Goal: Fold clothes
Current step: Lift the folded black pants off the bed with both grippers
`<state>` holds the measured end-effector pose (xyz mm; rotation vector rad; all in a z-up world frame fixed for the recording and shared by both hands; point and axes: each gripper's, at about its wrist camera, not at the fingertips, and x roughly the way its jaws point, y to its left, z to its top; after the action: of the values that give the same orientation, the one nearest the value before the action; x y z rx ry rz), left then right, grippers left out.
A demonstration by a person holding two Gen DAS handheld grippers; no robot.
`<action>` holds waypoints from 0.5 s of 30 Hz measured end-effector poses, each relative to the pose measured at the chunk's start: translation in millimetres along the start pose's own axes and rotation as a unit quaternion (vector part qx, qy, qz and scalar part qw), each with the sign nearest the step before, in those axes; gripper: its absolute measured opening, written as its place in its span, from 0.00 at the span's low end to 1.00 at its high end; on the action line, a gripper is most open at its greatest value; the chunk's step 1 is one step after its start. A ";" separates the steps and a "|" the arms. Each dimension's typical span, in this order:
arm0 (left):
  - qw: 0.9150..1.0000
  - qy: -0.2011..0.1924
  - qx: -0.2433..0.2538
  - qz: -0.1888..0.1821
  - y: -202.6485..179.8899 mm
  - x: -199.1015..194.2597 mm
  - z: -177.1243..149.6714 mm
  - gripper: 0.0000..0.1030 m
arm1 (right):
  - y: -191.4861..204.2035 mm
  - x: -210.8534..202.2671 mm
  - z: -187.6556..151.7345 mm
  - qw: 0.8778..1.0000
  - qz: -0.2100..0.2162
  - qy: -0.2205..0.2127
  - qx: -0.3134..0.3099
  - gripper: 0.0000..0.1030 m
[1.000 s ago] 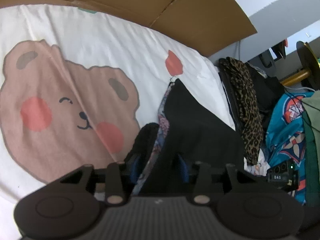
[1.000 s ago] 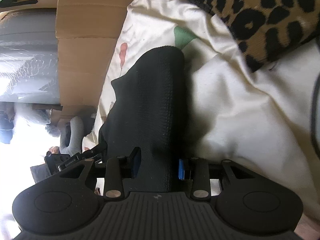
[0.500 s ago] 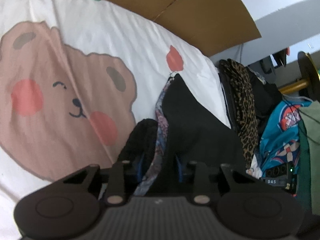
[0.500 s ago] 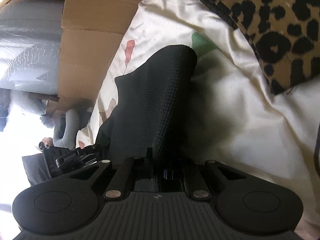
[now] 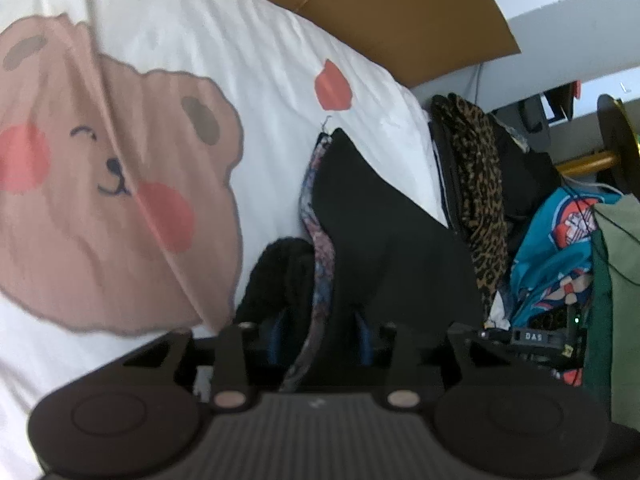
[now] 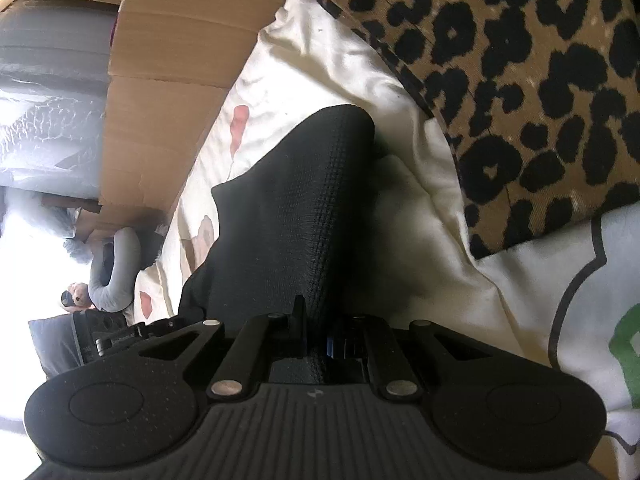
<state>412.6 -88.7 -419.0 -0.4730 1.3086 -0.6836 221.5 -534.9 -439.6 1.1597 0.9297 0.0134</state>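
A black garment with a floral lining edge lies on a white bedsheet printed with a brown bear. My left gripper has its jaws a little apart with the black and floral fabric bunched between them. In the right wrist view, the same black knit garment runs up from my right gripper, whose jaws are closed tight on its edge. The left gripper shows at the lower left of that view.
A leopard-print garment lies close on the right, also seen in the left wrist view beside a pile of dark and blue clothes. Cardboard stands along the far bed edge. A grey neck pillow lies far left.
My right gripper has closed on the black garment's edge, from jaws apart a second ago. Both grippers have shifted slightly with the fabric.
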 end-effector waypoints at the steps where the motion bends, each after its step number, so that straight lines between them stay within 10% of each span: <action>1: 1.000 -0.002 -0.001 0.000 0.8 -0.8 3.7 0.45 | -0.8 0.6 0.0 1.000 0.000 0.000 0.003 0.07; 9: 0.999 -0.012 0.023 0.020 -2.2 -4.8 19.8 0.70 | -10.1 -5.1 -3.2 1.000 0.005 -0.007 0.010 0.11; 15: 1.000 0.000 0.029 0.000 -0.8 12.0 15.0 0.78 | -9.4 0.0 -9.0 1.000 0.016 0.004 0.008 0.36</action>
<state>428.4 -98.5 -423.9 -0.4260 1.2844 -0.7193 211.7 -532.1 -447.7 1.1900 0.9206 0.0360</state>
